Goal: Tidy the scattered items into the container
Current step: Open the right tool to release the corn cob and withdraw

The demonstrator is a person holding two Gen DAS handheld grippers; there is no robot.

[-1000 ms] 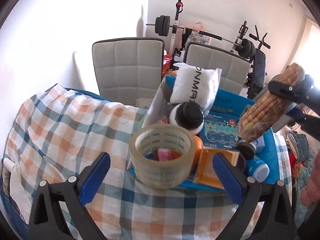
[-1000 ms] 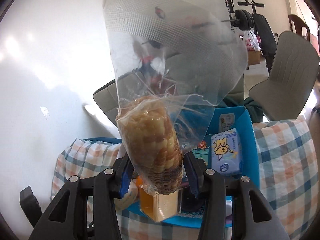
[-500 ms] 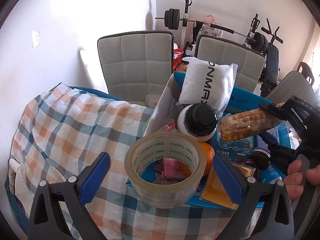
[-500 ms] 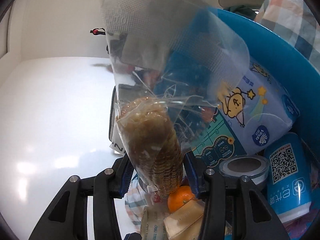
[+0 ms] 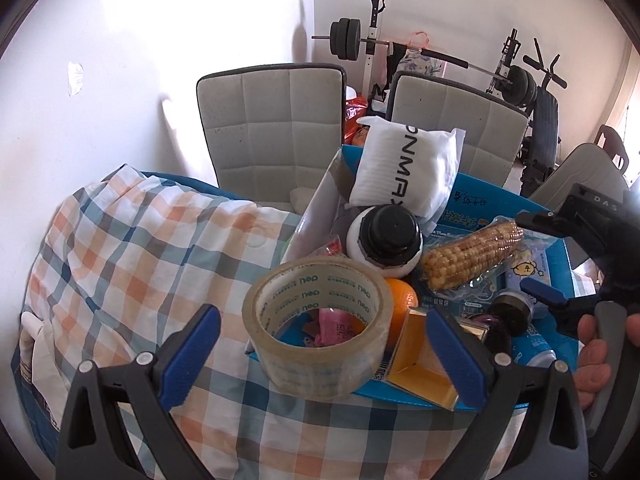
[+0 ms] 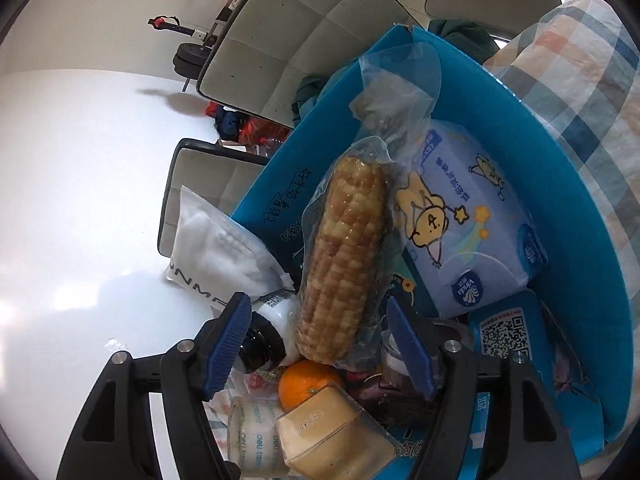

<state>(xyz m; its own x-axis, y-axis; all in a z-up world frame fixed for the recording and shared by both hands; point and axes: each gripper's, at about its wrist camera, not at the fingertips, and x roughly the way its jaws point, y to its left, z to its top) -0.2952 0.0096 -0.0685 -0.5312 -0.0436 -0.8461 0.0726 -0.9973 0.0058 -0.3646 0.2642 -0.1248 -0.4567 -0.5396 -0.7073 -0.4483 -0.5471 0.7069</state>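
Note:
A bagged corn cob (image 6: 344, 256) lies inside the blue box (image 6: 560, 184), free between my right gripper's (image 6: 320, 344) open jaws; it also shows in the left wrist view (image 5: 468, 254). My right gripper (image 5: 540, 256) reaches into the box from the right. My left gripper (image 5: 320, 354) is open and empty, just in front of a roll of clear tape (image 5: 320, 320) leaning on the box's near edge. The box (image 5: 568, 248) also holds a white packet (image 5: 404, 168), a black-capped bottle (image 5: 386, 240), an orange (image 5: 402, 300) and a tissue pack (image 6: 472, 220).
The box sits on a checked cloth (image 5: 140, 264) covering the table. Two grey chairs (image 5: 272, 128) stand behind the table. Gym equipment (image 5: 516, 80) stands at the back wall. A yellow open box (image 5: 424, 368) sits at the blue box's near edge.
My right gripper tipped down into the box, opened and let go of the bagged corn, which now lies in the box. My left gripper stayed open by the tape.

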